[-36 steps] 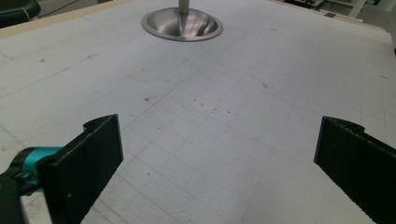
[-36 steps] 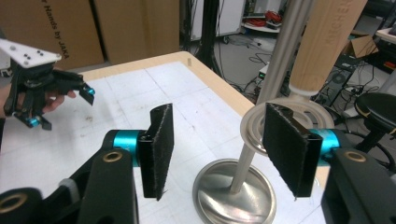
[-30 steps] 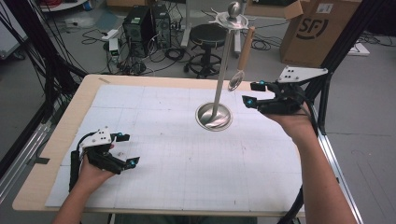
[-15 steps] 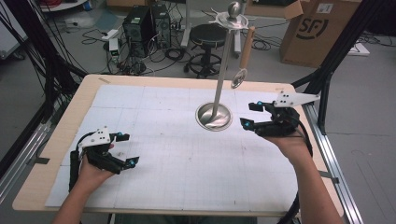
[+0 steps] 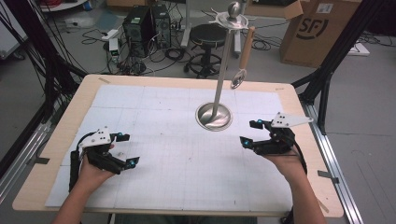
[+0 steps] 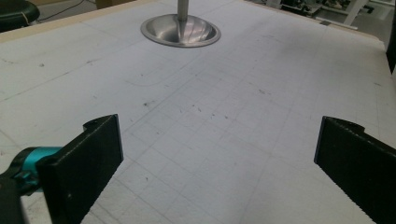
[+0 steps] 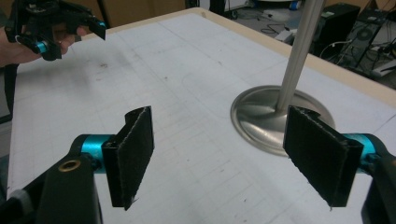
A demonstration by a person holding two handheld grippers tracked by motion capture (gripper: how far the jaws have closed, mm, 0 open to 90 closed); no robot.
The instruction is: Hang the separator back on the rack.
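Observation:
A metal stand with a round dished base [image 5: 214,116] rises from the white grid mat, right of centre. A wooden-handled utensil [image 5: 243,53] hangs from its top ring. My right gripper [image 5: 249,132] hovers open just to the right of and nearer than the base, with nothing between its jaws. The right gripper view looks past its own open jaws [image 7: 224,154] at the base [image 7: 261,116] and pole [image 7: 299,51]. My left gripper [image 5: 127,149] is open and empty at the near left. From its view, the open jaws [image 6: 219,158] face bare mat, with the stand base [image 6: 181,31] far ahead.
The white grid mat [image 5: 163,140] covers the wooden table [image 5: 60,140]. Black frame posts stand at the left [image 5: 37,60] and right [image 5: 327,70]. Beyond the far edge are a stool [image 5: 208,35], computer cases [image 5: 140,23] and a cardboard box [image 5: 322,32].
My right gripper came down and back toward the near edge, from beside the stand's pole to low beside its base. The left gripper stayed put.

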